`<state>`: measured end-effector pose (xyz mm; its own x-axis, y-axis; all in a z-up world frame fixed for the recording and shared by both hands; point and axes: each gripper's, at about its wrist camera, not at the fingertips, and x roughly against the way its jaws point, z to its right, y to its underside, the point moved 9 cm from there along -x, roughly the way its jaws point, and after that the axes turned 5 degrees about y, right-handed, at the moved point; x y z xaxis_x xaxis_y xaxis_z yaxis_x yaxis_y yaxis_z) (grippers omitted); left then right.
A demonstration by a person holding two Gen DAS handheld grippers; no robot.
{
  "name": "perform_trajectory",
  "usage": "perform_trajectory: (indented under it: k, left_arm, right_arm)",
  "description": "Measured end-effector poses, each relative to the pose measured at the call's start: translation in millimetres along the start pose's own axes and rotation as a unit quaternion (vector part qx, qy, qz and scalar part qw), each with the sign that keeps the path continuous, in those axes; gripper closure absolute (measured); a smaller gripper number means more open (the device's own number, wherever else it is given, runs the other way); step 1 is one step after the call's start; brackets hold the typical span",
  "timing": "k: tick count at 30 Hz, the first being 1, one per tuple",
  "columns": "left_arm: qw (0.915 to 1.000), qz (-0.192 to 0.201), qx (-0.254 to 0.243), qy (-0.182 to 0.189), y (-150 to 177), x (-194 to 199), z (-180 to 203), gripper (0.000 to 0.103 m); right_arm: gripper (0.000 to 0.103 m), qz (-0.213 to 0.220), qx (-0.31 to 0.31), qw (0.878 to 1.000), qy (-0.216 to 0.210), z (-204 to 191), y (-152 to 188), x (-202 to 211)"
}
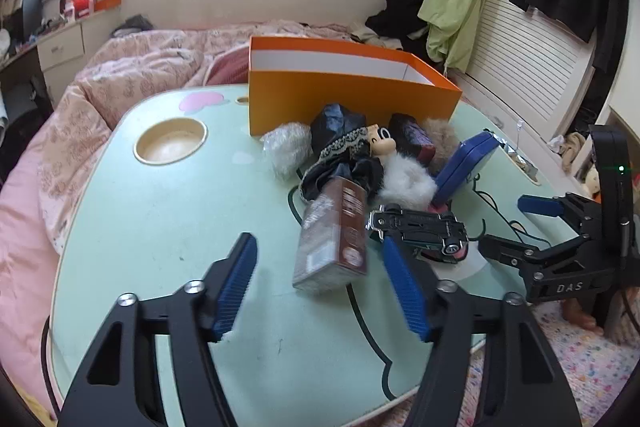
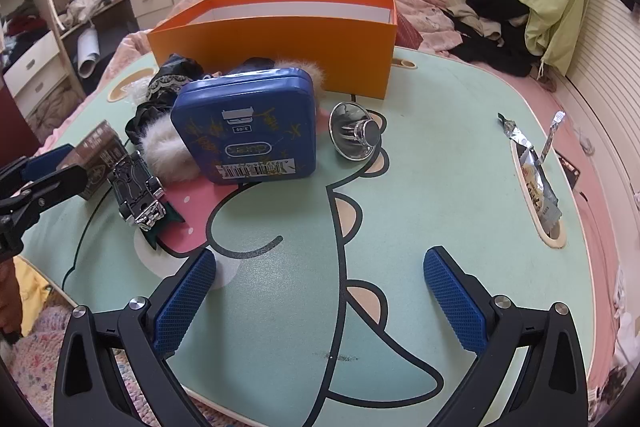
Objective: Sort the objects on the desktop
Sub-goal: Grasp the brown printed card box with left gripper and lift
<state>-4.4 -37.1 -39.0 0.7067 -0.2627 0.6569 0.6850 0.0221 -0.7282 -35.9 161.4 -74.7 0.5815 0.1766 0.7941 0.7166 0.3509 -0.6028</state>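
An orange box [image 1: 344,99] [image 2: 280,43] stands open at the far side of the green table [image 1: 160,227]. A pile lies in front of it: a brown carton [image 1: 334,239] [image 2: 98,155], an overturned toy car [image 1: 424,233] [image 2: 138,187], a blue tin [image 1: 466,163] [image 2: 248,129], white fur [image 1: 404,179], a dark lace cloth [image 1: 344,147] and a small doll [image 1: 382,141]. A silver dish [image 2: 354,137] sits right of the tin. My left gripper [image 1: 320,263] is open, fingers either side of the carton's near end. My right gripper [image 2: 320,279] is open over bare table; it also shows in the left wrist view [image 1: 516,223].
A round cup recess [image 1: 171,141] is at the table's far left. A slot at the right edge holds a foil packet [image 2: 536,179]. A pink bed [image 1: 132,67] lies behind and left of the table. A patterned rug [image 1: 580,347] lies below its near edge.
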Motion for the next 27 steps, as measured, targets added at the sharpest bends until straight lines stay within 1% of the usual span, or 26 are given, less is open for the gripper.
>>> perform_trajectory:
  k: [4, 7, 9, 10, 13, 15, 16, 18, 19, 20, 22, 23, 24, 25, 26, 27]
  left_arm:
    - [0.9998, -0.009, -0.006, -0.018, 2, -12, -3, 0.035]
    - [0.9996, -0.015, -0.004, -0.022, 5, -21, -5, 0.036]
    - [0.9998, -0.016, -0.004, -0.015, 9, -23, -4, 0.051]
    - [0.9998, -0.011, -0.007, -0.014, 9, -22, -3, 0.06]
    - [0.9998, -0.011, -0.017, 0.003, 10, -22, 4, 0.06]
    - [0.9997, -0.011, -0.021, 0.004, 11, -21, 6, 0.06]
    - [0.9997, -0.011, -0.021, 0.005, 11, -21, 6, 0.06]
    - [0.9998, -0.007, -0.018, 0.008, 11, -17, 6, 0.06]
    - [0.9998, -0.001, -0.016, 0.009, 9, -13, 6, 0.06]
    - [0.9999, 0.004, -0.013, 0.009, 7, -10, 5, 0.06]
    - [0.9998, 0.014, -0.007, 0.012, 3, -1, 2, 0.06]
    - [0.9997, 0.019, -0.005, 0.012, 0, 2, 0, 0.06]
    - [0.9996, 0.025, -0.003, 0.013, -2, 5, -1, 0.06]
    - [0.9995, 0.029, 0.0, 0.015, -4, 8, -2, 0.06]
    - [0.9993, 0.033, 0.002, 0.019, -5, 10, -2, 0.06]
    - [0.9991, 0.036, 0.004, 0.02, -6, 12, -3, 0.06]
  right_arm:
    - [0.0, 0.004, 0.005, 1.0, -0.007, -6, -1, 1]
    - [0.0, 0.009, 0.023, 0.999, -0.026, -16, 0, 3]
    - [0.0, 0.014, 0.04, 0.998, -0.055, -25, 1, 7]
    - [0.0, 0.021, 0.052, 0.996, -0.073, -34, 0, 11]
    - [0.003, 0.046, 0.094, 0.987, -0.119, -60, -6, 25]
    - [0.011, 0.048, 0.116, 0.979, -0.158, -79, -11, 30]
    - [0.014, 0.042, 0.12, 0.977, -0.17, -86, -14, 28]
    - [0.027, 0.023, 0.124, 0.974, -0.188, -95, -18, 22]
    - [0.03, 0.012, 0.127, 0.973, -0.194, -101, -20, 17]
    - [0.035, 0.005, 0.132, 0.971, -0.197, -106, -23, 12]
    - [0.04, -0.002, 0.139, 0.971, -0.195, -116, -27, 4]
    - [0.046, -0.004, 0.141, 0.971, -0.191, -119, -29, 0]
    - [0.061, -0.002, 0.144, 0.972, -0.186, -121, -33, -3]
    - [0.072, 0.001, 0.147, 0.972, -0.184, -124, -36, -5]
    - [0.075, 0.002, 0.148, 0.971, -0.188, -125, -36, -5]
    - [0.075, 0.003, 0.146, 0.97, -0.195, -126, -35, -4]
